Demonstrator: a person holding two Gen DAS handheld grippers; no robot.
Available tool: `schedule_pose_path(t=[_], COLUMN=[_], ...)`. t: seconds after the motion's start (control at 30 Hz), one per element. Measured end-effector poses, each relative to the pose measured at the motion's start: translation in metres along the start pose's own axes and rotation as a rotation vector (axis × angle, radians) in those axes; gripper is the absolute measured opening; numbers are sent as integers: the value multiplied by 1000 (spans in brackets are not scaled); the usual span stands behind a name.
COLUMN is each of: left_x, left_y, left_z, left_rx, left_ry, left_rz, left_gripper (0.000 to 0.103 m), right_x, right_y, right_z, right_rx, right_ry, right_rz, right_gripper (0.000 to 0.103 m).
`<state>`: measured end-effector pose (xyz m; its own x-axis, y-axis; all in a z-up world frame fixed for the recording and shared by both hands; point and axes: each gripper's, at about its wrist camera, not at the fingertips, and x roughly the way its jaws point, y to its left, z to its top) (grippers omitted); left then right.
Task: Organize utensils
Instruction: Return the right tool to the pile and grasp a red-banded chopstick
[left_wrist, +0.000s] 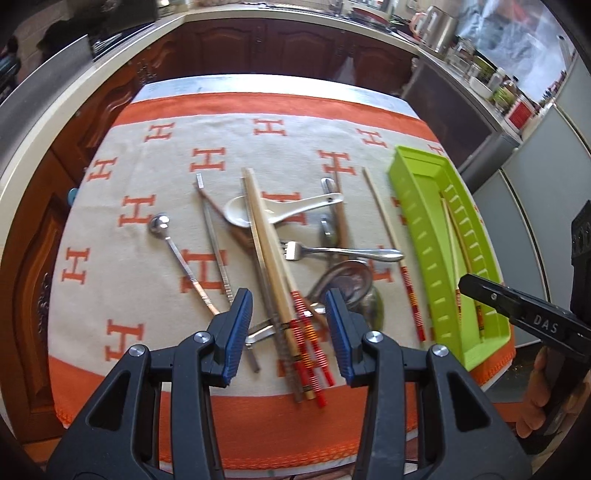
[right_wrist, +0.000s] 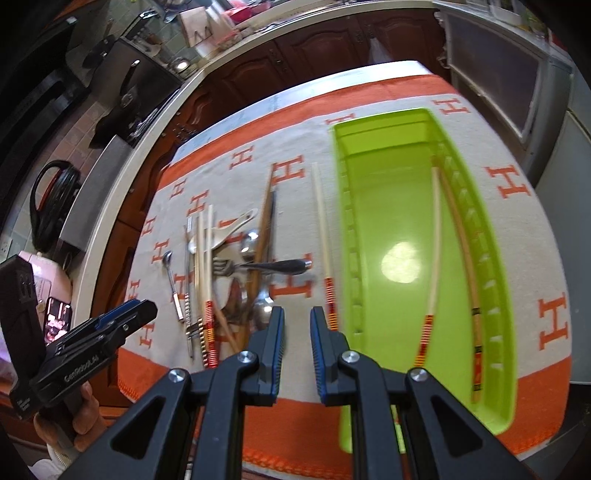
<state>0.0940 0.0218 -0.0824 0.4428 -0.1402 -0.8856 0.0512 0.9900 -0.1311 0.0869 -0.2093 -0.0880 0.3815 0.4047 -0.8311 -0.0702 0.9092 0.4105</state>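
1. The left gripper (left_wrist: 289, 334) was black plastic, with ribbed blue pads (left_wrist: 238, 334) on its jaws.
2. Round silver screws (left_wrist: 202, 336) sat at the arm joints.
3. The right gripper (right_wrist: 297, 350) looked the same; its side carried white lettering.

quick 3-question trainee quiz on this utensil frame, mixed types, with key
1. True or false: the green tray holds two chopsticks.
2. What does the fork rest on? A) the tray B) the utensil pile on the cloth C) a plate
3. Fill in: the white ceramic ___ lies in the pile.

Key: 1 true; 2 B; 3 spoon. Both the left gripper and the right gripper are empty.
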Motion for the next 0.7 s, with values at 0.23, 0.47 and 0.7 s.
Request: schedule_pose_path(t=[0.23,0.47,0.7], left_x=[-1,7,13], left_y=[33,50,61], left_z=[-12,-27,-37], left_rx=[-34,-34,-38], left_ry=[5,34,58], left_rz=[45,59,47], left_gripper=[38,38,38], right_x=[27,52,78], right_y=[38,69,78], right_z=[-10,-20,-21], right_rx=[-68,-134,-143], right_ry=[68,127,175], right_rz=[76,113,95], right_gripper=[14,26,26])
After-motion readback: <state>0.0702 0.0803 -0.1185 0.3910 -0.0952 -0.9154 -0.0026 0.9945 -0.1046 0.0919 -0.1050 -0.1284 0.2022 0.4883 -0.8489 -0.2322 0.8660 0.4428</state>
